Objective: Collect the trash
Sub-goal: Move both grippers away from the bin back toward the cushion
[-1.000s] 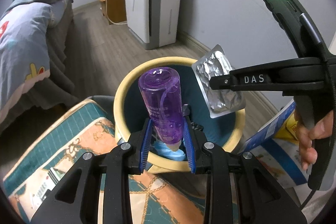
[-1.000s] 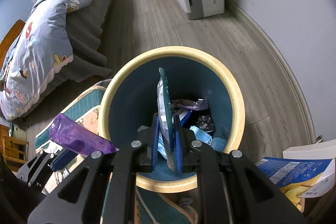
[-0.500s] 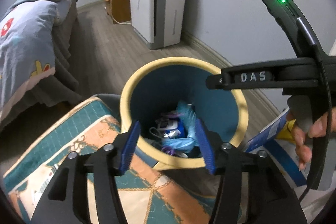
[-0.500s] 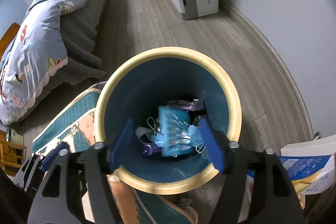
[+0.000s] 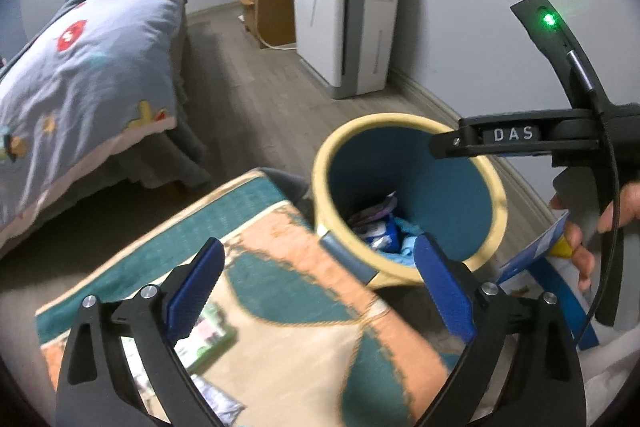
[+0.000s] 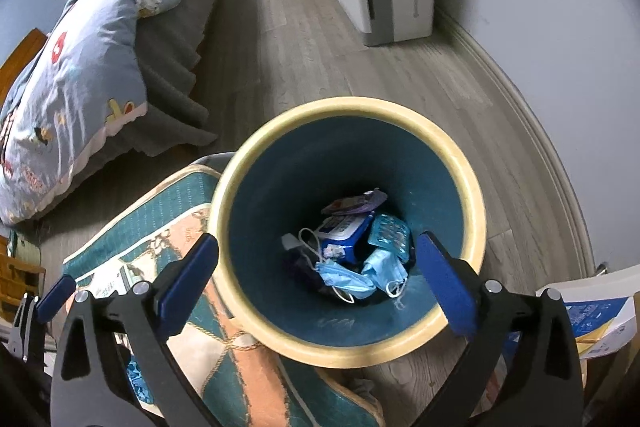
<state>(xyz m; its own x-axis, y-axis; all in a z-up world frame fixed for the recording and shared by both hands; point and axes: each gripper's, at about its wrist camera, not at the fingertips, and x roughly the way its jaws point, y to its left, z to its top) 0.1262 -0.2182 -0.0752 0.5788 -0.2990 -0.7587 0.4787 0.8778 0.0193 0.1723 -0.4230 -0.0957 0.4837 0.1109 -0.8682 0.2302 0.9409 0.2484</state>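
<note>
Both claws have just been opened wide and emptied: the purple bottle and foil blister pack held a second ago are gone, and the left claw (image 5: 316, 291) has been swung off the bin (image 6: 460, 163) over the patterned mat (image 5: 296, 323). Nothing is gripped by the right claw (image 6: 316, 279), poised above the dropped trash (image 6: 352, 247) in the bin. More litter, a green packet (image 5: 208, 337), is seen lower left of the left claw, nearer that hand, with the bed (image 5: 80, 67) well apart.

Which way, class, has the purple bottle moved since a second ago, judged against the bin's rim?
Yes: it went down past the bin's rim, out of the left gripper, whose jaws have just opened and stand empty. It is hardly visible among the trash below.
</note>
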